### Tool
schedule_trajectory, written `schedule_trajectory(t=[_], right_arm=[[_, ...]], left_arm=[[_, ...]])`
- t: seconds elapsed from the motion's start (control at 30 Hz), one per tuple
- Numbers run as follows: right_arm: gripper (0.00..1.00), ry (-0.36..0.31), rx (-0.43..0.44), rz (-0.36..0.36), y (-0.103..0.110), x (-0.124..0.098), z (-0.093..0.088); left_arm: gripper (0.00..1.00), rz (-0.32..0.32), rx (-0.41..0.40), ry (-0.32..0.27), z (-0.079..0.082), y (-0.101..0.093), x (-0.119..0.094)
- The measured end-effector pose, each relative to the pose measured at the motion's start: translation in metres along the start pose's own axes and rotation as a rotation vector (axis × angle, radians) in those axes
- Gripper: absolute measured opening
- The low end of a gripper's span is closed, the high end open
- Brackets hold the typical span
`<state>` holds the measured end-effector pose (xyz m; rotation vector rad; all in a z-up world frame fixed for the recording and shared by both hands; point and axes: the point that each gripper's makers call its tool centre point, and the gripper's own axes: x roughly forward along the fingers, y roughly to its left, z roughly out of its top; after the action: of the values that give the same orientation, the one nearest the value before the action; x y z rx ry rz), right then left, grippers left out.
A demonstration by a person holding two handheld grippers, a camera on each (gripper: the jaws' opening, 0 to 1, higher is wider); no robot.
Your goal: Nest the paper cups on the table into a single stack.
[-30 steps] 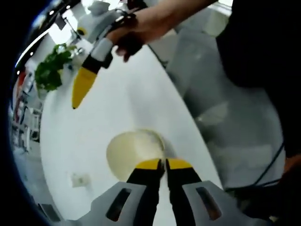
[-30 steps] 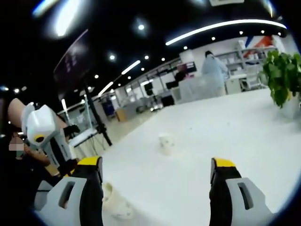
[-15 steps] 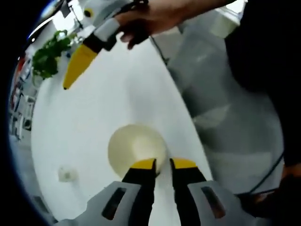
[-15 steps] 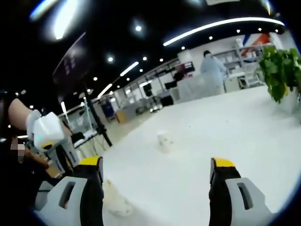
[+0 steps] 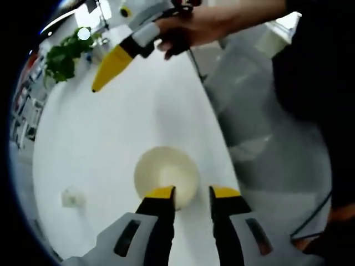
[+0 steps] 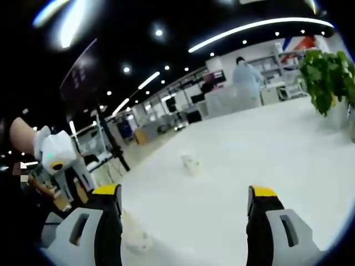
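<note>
Left gripper view: the left gripper point(image 5: 191, 194) points down at the white table point(image 5: 100, 144). Its yellow-tipped jaws stand slightly apart, released, with a narrow gap between them. Nothing is grasped. A paper cup point(image 5: 166, 176) stands upright on the table, mouth facing the camera, directly beyond the jaw tips; the left tip overlaps the cup's near rim in this view (contact cannot be confirmed). The cup sits near the table's edge, with grey floor point(image 5: 260, 122) beyond that edge. A second, small cup point(image 5: 71, 197) lies well apart from the first, toward the left of the view; its pose is too blurred to read. The right gripper point(image 5: 113, 69) enters from the top, held in a hand point(image 5: 194, 27), its yellow tip above the table and well clear of both cups. A potted plant point(image 5: 66, 55) stands at the far end of the table.

Right gripper view: the right gripper point(image 6: 186, 202) is held roughly level over the table, jaws spread wide, released and empty. A small cup point(image 6: 191, 164) rests on the table ahead, between the jaws in the view but well beyond them. A pale blurred cup shape point(image 6: 133, 235) sits just beside the left jaw. The left gripper's white body shows at the left edge. The plant stands at the right. A person point(image 6: 244, 83) stands in the background.
</note>
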<state>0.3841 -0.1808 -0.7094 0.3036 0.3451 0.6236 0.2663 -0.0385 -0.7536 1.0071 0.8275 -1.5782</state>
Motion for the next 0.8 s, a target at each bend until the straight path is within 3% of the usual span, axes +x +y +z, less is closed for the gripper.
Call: schedule_trajectory(t=[0.07,0.27,0.37,0.43,0.6,0.8], right_arm=[[0.92,0.004,0.000,0.002,0.000,0.001,0.000],[0.92,0.009,-0.003,0.002,-0.002,0.005,0.001],[0.92,0.012,-0.006,0.003,0.000,0.007,0.002],[0.92,0.019,-0.014,0.007,0.001,0.009,0.002],[0.92,0.024,-0.022,0.015,0.005,0.012,0.004],[0.92,0.031,-0.026,0.023,0.007,0.014,0.004]], left_arm=[[0.26,0.012,-0.011,-0.012,0.001,0.000,-0.005],[0.29,0.052,-0.112,-0.122,0.011,0.005,-0.023],[0.29,0.084,-0.189,-0.215,0.015,0.011,-0.032],[0.30,0.095,-0.284,-0.251,0.011,0.014,-0.037],[0.32,0.152,-0.412,-0.370,0.005,0.021,-0.050],[0.34,0.222,-0.502,-0.493,0.001,0.030,-0.062]])
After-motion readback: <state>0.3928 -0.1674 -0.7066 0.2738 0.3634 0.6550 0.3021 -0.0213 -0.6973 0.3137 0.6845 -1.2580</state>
